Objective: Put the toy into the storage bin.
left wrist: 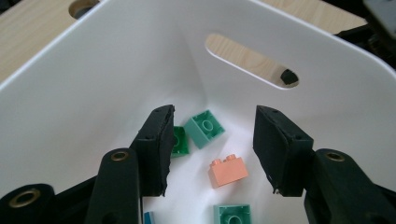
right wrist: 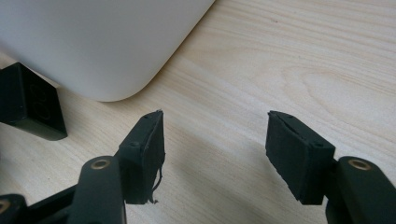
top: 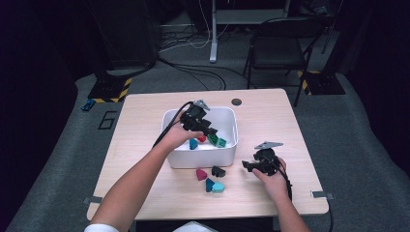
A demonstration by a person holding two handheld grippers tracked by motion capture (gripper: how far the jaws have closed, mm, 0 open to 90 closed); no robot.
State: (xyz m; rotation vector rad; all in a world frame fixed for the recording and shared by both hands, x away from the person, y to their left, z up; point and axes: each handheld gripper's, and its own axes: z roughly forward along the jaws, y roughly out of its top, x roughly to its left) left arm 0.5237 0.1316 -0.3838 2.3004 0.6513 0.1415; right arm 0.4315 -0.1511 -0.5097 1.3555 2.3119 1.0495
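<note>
From the high view, the person's left gripper (top: 209,129) hangs over the white bin (top: 175,153) in the middle of the wooden table (top: 145,125), its nose dipped inside among a few small building bricks; I make out a red one, a teal one and 2 green ones there, though at this distance their shapes are hard to tell. The right gripper (top: 245,166) sits low over the table just to the right of the bin's near corner, pointing left. In front of the bin, 4 loose bricks lie close together on the tabletop: a magenta brick (top: 201,174), a black brick (top: 218,171), a dark teal brick (top: 209,184) and a light cyan brick (top: 218,187) touching it. In the left gripper view, the jaws stand well apart with nothing gripped; between and below them on the bin floor lies a salmon 2-stud brick (left wrist: 228,171), clear of both pads. A mint-green brick (left wrist: 204,128) and a darker green brick (left wrist: 180,141) lie beyond the left pad, another mint one (left wrist: 232,215) at the bottom edge. In the right gripper view, the jaws are spread wide over bare wood, with the bin's rounded corner ahead and the black brick (right wrist: 29,103) beside it.
</note>
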